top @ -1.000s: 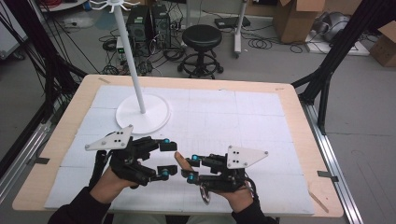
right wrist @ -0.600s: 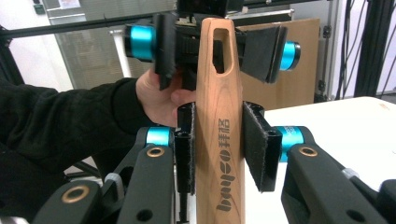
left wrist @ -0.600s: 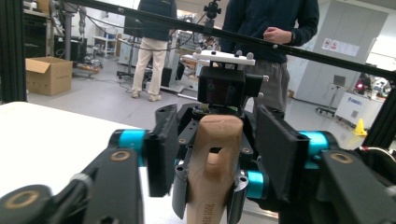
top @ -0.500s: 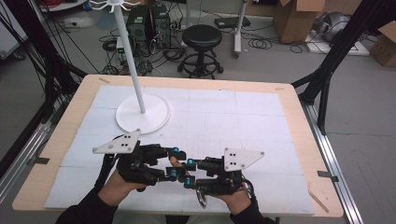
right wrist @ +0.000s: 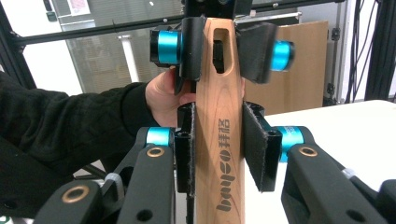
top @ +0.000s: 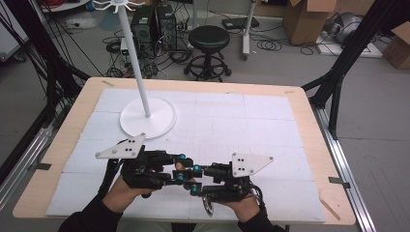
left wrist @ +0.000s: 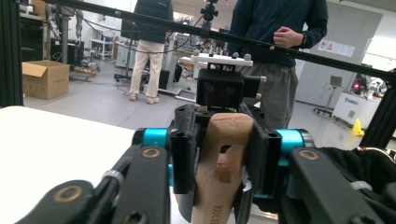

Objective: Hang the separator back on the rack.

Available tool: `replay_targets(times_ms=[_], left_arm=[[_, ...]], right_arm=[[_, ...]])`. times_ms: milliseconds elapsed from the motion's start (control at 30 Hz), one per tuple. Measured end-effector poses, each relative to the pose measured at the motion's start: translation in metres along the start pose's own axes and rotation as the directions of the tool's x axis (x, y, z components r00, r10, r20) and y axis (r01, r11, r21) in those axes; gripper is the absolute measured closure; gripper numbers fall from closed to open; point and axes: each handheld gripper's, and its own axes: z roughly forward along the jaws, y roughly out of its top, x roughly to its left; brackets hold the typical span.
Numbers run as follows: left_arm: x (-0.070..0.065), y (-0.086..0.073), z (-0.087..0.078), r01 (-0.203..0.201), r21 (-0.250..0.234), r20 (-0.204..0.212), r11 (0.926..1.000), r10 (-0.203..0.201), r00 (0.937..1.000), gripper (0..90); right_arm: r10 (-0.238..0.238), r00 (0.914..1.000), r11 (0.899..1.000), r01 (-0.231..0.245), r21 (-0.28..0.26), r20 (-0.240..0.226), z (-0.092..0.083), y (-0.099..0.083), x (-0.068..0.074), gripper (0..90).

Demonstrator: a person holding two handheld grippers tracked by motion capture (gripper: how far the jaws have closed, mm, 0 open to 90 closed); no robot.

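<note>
A tool with a light wooden handle [right wrist: 219,140] is held level between both hands low over the table's near edge. My right gripper [right wrist: 219,156] is shut on the handle's middle, its pads [right wrist: 185,154] pressed to both sides. My left gripper [left wrist: 223,161] has just been closing and is now shut on the slotted end of the handle [left wrist: 224,149]. In the high view the left gripper [top: 185,167] and right gripper [top: 189,181] meet tip to tip. A metal ring [top: 208,207] of the tool hangs below the right hand.
A white stand with a round base [top: 147,118], a tall pole [top: 136,63] and hooks on top rises at the table's back left. White sheets [top: 251,125] cover the wooden table. Two people [left wrist: 275,56] stand beyond it; a stool [top: 209,41] and boxes lie behind.
The left gripper's jaws have closed onto the end of the wooden handle. Both hands have kept their place, and the right gripper's hold on the handle is unchanged.
</note>
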Motion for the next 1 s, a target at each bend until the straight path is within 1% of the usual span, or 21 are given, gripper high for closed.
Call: replay_targets(times_ms=[67,133,167,233,300,333,367,400,433,467,500,533,600,667,733,800,833,867,900,933,1000], left_arm=[[0.000,0.000,0.000,-0.003,0.008,-0.003,1.0000,0.003,1.0000,69.8],[-0.001,0.000,0.000,-0.006,0.016,-0.014,0.9999,0.006,0.9999,70.0],[-0.002,0.001,0.000,-0.010,0.026,-0.027,0.9996,0.011,0.9996,70.3],[-0.003,0.003,0.001,-0.012,0.042,-0.051,0.9990,0.014,0.9986,70.3],[-0.005,0.007,0.003,-0.018,0.056,-0.075,0.9983,0.022,0.9969,70.4],[-0.006,0.009,0.005,-0.010,0.061,-0.086,0.9981,0.015,0.9962,70.5],[-0.007,0.012,0.006,-0.017,0.069,-0.108,0.9975,0.024,0.9938,70.6],[-0.009,0.014,0.007,-0.019,0.069,-0.129,0.9975,0.027,0.9912,70.6],[-0.009,0.016,0.007,-0.021,0.072,-0.151,0.9972,0.032,0.9881,70.6],[-0.010,0.018,0.007,-0.021,0.076,-0.163,0.9969,0.033,0.9861,70.7],[-0.010,0.020,0.006,-0.026,0.082,-0.174,0.9963,0.040,0.9840,70.7],[-0.011,0.022,0.005,-0.027,0.087,-0.181,0.9958,0.043,0.9826,70.7],[-0.012,0.025,0.004,-0.035,0.092,-0.198,0.9951,0.053,0.9788,70.7],[-0.012,0.028,0.002,-0.037,0.092,-0.218,0.9951,0.056,0.9742,70.7],[-0.013,0.030,0.000,-0.042,0.091,-0.241,0.9950,0.062,0.9685,70.7],[-0.013,0.032,-0.001,-0.054,0.094,-0.266,0.9941,0.078,0.9607,70.7],[-0.014,0.032,-0.001,-0.059,0.093,-0.281,0.9939,0.083,0.9560,70.7],[-0.014,0.032,-0.001,-0.059,0.089,-0.291,0.9943,0.082,0.9532,70.7],[-0.015,0.032,0.000,-0.060,0.085,-0.304,0.9946,0.083,0.9491,70.8],[-0.015,0.032,0.000,-0.065,0.082,-0.313,0.9945,0.087,0.9456,70.8],[-0.017,0.032,0.002,-0.072,0.083,-0.335,0.9939,0.096,0.9375,70.8]], right_arm=[[0.002,1.0000,1.000,-0.002,0.001,-0.002,0.000,0.000,0.000,67.2],[0.005,1.0000,1.000,-0.005,0.003,-0.002,0.000,-0.001,-0.001,67.2],[0.019,0.9998,1.000,-0.019,0.009,-0.011,0.000,-0.002,-0.003,67.1],[0.024,0.9997,1.000,-0.024,0.011,-0.009,0.000,-0.002,-0.003,67.0],[0.042,0.9990,0.999,-0.042,0.002,-0.011,0.000,-0.002,-0.005,66.1],[0.050,0.9986,0.999,-0.050,-0.001,-0.014,0.000,-0.002,-0.006,65.6],[0.054,0.9984,0.999,-0.054,-0.001,-0.016,0.000,-0.002,-0.006,62.8],[0.072,0.9971,0.997,-0.072,0.005,-0.024,0.000,-0.003,-0.008,56.7],[0.100,0.9945,0.995,-0.100,0.016,-0.030,0.000,-0.004,-0.009,47.7],[0.137,0.9900,0.990,-0.135,0.036,-0.036,0.000,-0.005,-0.011,41.7],[0.151,0.9883,0.988,-0.150,0.048,-0.023,0.000,-0.006,-0.012,38.0],[0.158,0.9874,0.986,-0.157,0.058,-0.013,0.000,-0.007,-0.012,37.8],[0.138,0.9903,0.989,-0.139,0.058,0.020,0.000,-0.007,-0.010,34.3],[0.122,0.9906,0.990,-0.125,0.063,0.062,0.002,-0.005,-0.008,30.8],[0.095,0.9897,0.992,-0.103,0.074,0.107,0.005,-0.005,-0.004,30.2],[0.065,0.9861,0.994,-0.078,0.082,0.153,0.008,-0.005,0.000,30.3],[0.056,0.9825,0.994,-0.072,0.086,0.178,0.008,-0.005,0.002,31.0],[0.040,0.9766,0.995,-0.059,0.083,0.211,0.009,-0.004,0.004,31.9],[0.032,0.9725,0.995,-0.052,0.083,0.231,0.010,-0.004,0.005,34.3],[0.011,0.9644,0.995,-0.036,0.090,0.264,0.012,-0.004,0.007,37.0],[-0.021,0.9498,0.994,-0.015,0.113,0.312,0.015,-0.004,0.011,39.4]])
